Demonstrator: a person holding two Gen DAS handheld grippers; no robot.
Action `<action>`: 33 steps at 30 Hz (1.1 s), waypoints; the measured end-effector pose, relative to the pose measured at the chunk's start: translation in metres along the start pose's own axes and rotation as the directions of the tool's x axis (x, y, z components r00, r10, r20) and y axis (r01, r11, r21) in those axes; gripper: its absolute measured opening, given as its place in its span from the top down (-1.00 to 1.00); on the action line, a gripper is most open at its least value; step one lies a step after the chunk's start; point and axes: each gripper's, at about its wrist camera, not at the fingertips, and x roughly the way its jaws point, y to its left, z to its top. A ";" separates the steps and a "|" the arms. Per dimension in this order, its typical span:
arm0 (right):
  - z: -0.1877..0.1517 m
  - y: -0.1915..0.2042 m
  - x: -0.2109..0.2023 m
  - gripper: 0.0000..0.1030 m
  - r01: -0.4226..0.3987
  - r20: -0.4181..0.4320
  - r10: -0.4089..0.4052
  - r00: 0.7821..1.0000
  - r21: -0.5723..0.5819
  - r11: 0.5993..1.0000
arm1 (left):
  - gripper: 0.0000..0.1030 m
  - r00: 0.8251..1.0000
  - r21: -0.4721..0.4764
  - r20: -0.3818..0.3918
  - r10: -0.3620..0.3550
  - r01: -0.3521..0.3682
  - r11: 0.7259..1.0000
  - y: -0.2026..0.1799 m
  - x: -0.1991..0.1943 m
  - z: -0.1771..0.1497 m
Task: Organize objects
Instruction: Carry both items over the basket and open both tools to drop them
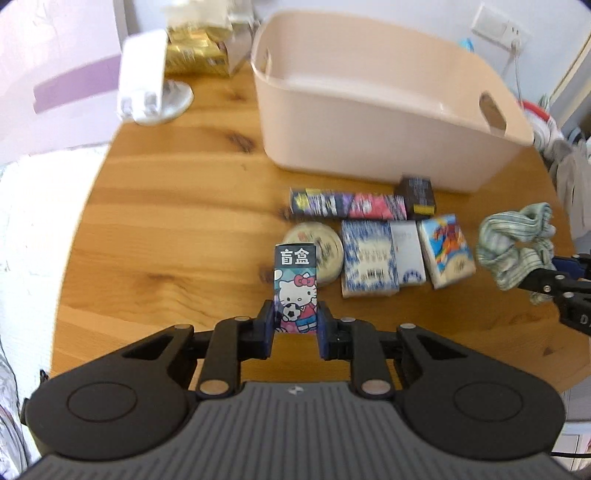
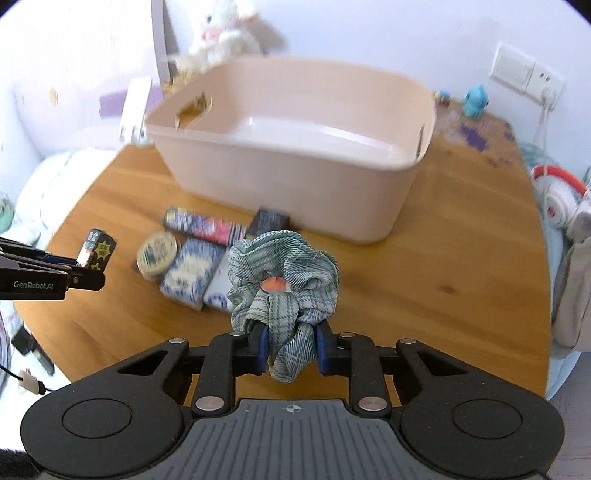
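My left gripper [image 1: 296,317] is shut on a Hello Kitty box [image 1: 296,288], held upright above the wooden table [image 1: 166,221]; the box also shows in the right wrist view [image 2: 96,251]. My right gripper [image 2: 290,343] is shut on a green plaid scrunchie [image 2: 284,273], also seen in the left wrist view [image 1: 517,243]. A beige plastic bin [image 1: 369,110] stands empty at the back of the table, also in the right wrist view [image 2: 295,147]. Before it lie a long patterned box [image 1: 347,203], a dark small box [image 1: 417,195], a round tin [image 1: 321,251], and tissue packs [image 1: 369,258].
A white lamp [image 1: 147,81] and gold packages [image 1: 195,51] stand back left. A plush toy [image 2: 221,33] sits behind the bin. A blue figurine [image 2: 476,99] and wall socket [image 2: 524,74] are at the back right. Headphones [image 2: 561,199] and clothes lie off the right edge.
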 end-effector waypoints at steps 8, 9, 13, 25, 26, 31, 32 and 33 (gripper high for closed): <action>0.042 -0.020 -0.038 0.55 0.015 0.149 -0.023 0.989 0.056 0.998 | 0.52 0.989 0.095 0.145 -0.022 0.009 0.995 -0.002 -0.038 0.045; 0.049 -0.023 -0.040 0.55 0.019 0.161 -0.029 0.986 0.063 0.998 | 0.52 0.987 0.115 0.157 -0.033 0.015 0.993 -0.003 -0.040 0.051; 0.078 -0.038 -0.038 0.55 0.012 0.199 -0.029 0.980 0.086 0.996 | 0.52 0.977 0.171 0.206 -0.055 0.020 0.985 -0.016 -0.043 0.076; 0.130 -0.068 0.025 0.55 0.093 0.129 -0.104 0.986 0.088 0.992 | 0.52 0.973 0.319 0.201 -0.118 0.049 0.947 -0.064 0.014 0.143; 0.132 -0.071 0.032 0.55 0.097 0.113 -0.107 0.988 0.087 0.991 | 0.52 0.977 0.332 0.183 -0.110 0.043 0.942 -0.069 0.024 0.147; 0.136 -0.075 0.057 0.55 0.111 0.035 -0.113 0.993 0.055 0.992 | 0.52 0.992 0.387 0.107 -0.070 0.023 0.922 -0.085 0.063 0.148; 0.137 -0.074 0.062 0.54 0.110 0.022 -0.111 0.994 0.045 0.993 | 0.52 0.994 0.394 0.090 -0.063 0.023 0.919 -0.088 0.069 0.147; 0.138 -0.073 0.065 0.54 0.111 0.010 -0.112 0.994 0.035 0.993 | 0.52 0.995 0.401 0.074 -0.060 0.025 0.916 -0.090 0.073 0.146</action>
